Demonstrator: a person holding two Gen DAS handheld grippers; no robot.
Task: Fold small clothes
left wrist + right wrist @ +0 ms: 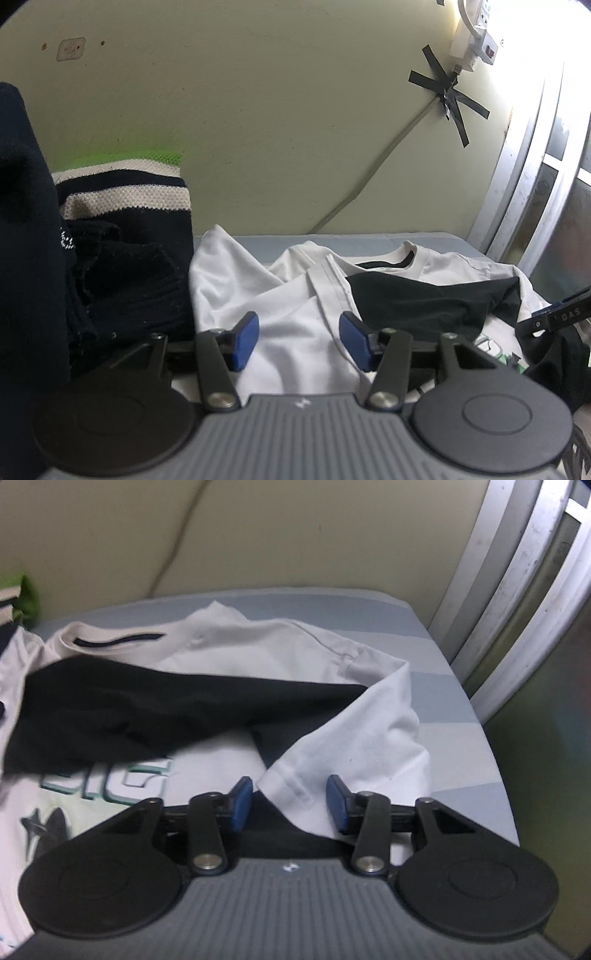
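A white T-shirt (291, 291) with a black panel (417, 302) lies crumpled on the bed, its collar toward the wall. My left gripper (299, 339) hovers open just over the shirt's white body, its blue pads (243, 339) clear of the cloth. In the right wrist view the same shirt (258, 646) shows its black panel (147, 709) and a green-and-blue print (110, 775). My right gripper (290, 803) stands open at the shirt's right sleeve (354, 738). The sleeve's hem lies between the blue pads, which do not press on it.
A pile of dark navy clothes (122, 280) and a navy-and-cream striped knit (125, 192) sit to the left. The grey-blue sheet (461, 738) ends at the bed's right edge. The wall is close behind, with a taped cable (447, 99) and a window frame (524, 184) at right.
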